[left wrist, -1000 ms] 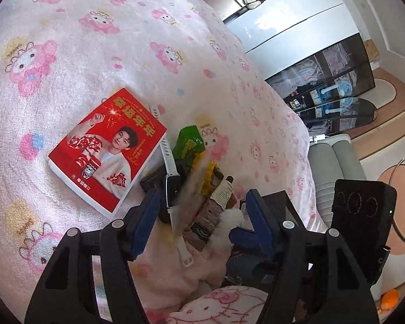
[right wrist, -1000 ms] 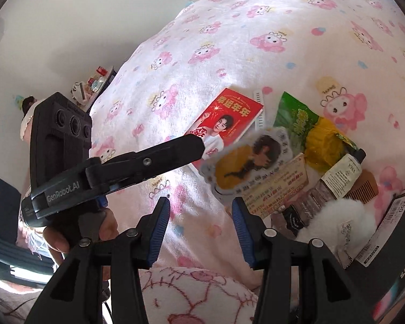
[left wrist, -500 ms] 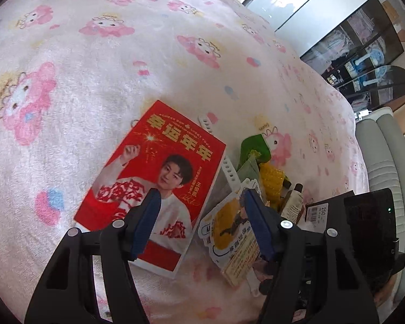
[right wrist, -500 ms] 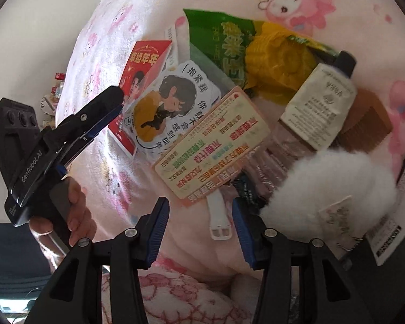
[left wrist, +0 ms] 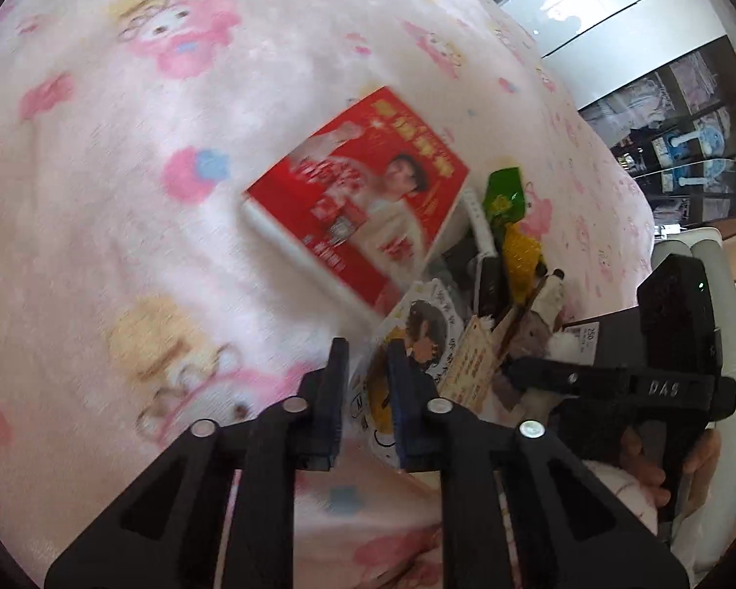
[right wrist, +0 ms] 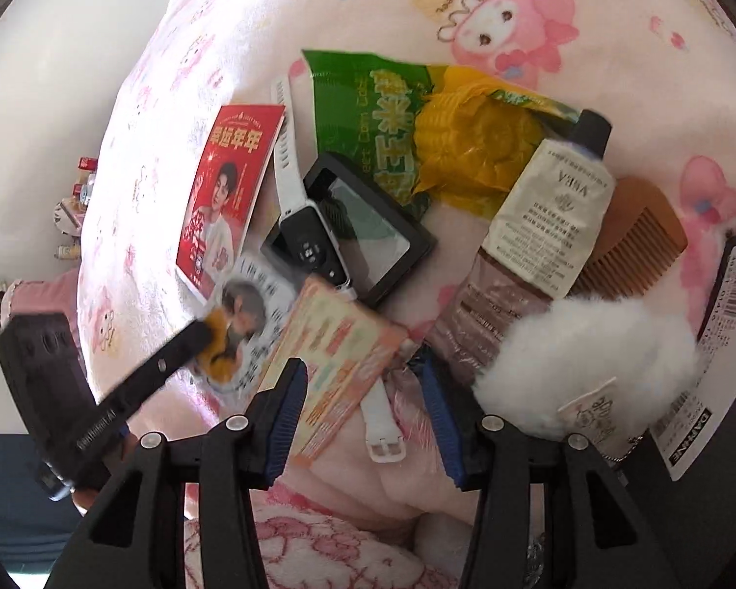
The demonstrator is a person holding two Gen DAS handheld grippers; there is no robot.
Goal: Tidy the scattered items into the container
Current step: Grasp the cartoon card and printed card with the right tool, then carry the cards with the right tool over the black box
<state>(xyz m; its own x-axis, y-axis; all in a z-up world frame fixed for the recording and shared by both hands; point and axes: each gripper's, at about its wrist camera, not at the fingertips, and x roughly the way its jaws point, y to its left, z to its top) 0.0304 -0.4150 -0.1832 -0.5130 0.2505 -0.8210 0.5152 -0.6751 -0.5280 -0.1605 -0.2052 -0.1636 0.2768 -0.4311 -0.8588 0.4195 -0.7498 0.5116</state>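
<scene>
Sticker card (left wrist: 419,338) lies on the bed at the pile's near edge, its edge between the left tongs (left wrist: 365,368), which have just been narrowing on it. Right tongs (right wrist: 363,392) hang half-open over the watch strap (right wrist: 380,422), holding nothing.

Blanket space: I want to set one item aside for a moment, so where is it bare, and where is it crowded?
Bare: the pink blanket left of and beyond the red booklet, and the stretch past the green corn packet. Crowded: booklet to wooden comb, with watch, tube and white pompom packed close.
</scene>
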